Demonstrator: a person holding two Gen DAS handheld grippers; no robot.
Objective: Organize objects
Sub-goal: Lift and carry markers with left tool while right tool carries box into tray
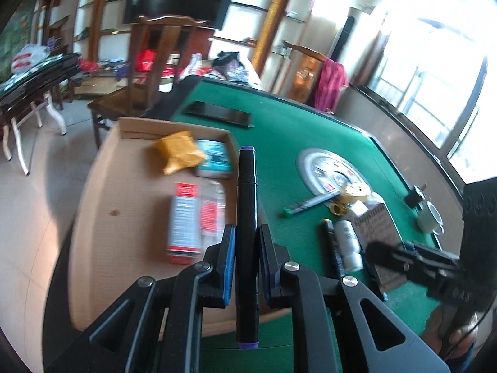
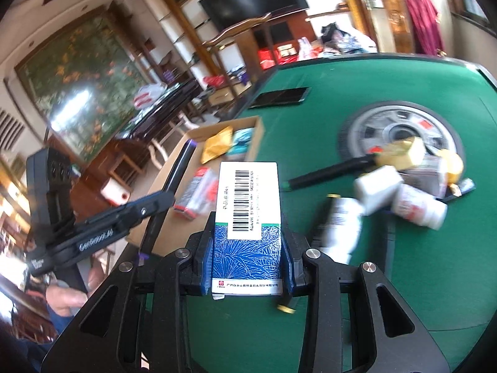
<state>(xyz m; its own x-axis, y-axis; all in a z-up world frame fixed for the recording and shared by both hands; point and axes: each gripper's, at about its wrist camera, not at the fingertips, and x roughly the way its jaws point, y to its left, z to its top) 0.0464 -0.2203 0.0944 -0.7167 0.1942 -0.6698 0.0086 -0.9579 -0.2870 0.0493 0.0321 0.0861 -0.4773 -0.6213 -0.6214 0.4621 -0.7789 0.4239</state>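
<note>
Ahead of both jaws: cardboard box (image 1: 130, 161) on green desk (image 1: 295, 130), holding packets. Left gripper (image 1: 245, 242) clamps a black marker (image 1: 247, 217); right gripper (image 2: 248, 248) clamps a barcoded blue-white carton (image 2: 248, 217). Bottles (image 2: 416, 205) clutter right.

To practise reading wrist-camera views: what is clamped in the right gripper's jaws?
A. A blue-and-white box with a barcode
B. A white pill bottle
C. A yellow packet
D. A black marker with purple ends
A: in the right wrist view, the right gripper has its jaws pressed on both sides of the blue-and-white barcode box; the black marker sits in the left gripper instead.
</note>
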